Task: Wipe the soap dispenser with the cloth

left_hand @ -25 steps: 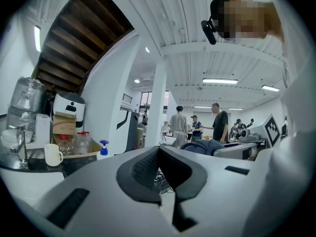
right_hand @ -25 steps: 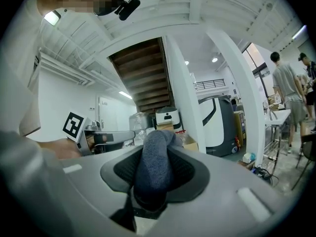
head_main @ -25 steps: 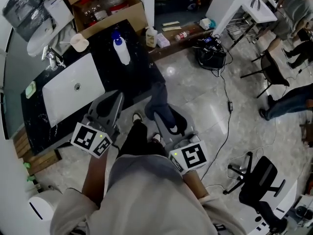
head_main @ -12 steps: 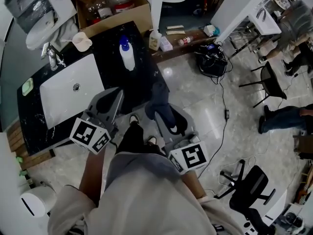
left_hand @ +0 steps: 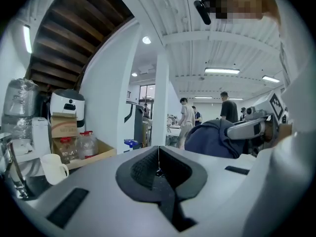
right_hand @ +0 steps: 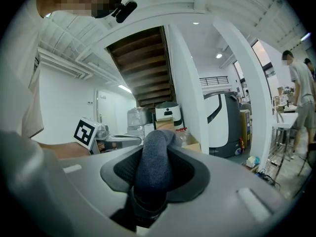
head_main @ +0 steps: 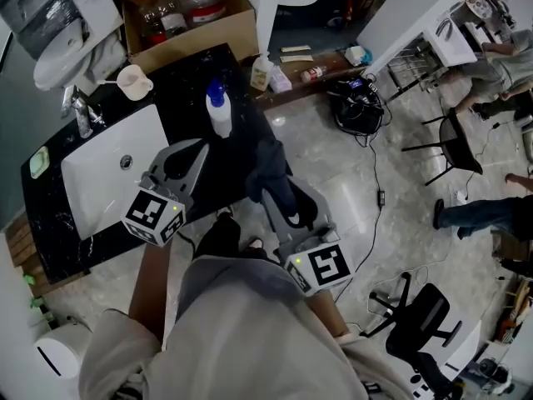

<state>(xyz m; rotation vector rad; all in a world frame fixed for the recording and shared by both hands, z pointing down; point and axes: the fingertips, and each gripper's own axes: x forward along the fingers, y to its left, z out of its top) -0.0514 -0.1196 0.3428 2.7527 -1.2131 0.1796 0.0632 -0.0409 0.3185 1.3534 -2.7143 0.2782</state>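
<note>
Dispenser (head_main: 218, 111) upright on counter (head_main: 187, 69), beside sink (head_main: 96, 169). Right gripper (right_hand: 155, 152) pinches cloth (head_main: 268, 169): soft, limp, light. Left gripper (left_hand: 158, 149) closed, empty. We judge dispenser light, tippy, slick; we'd brace body low.

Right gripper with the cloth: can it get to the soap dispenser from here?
Probably yes. The right gripper is shut on the cloth; the soap dispenser stands upright on the counter just beyond, nothing between them. The left gripper sits off to the side.
</note>
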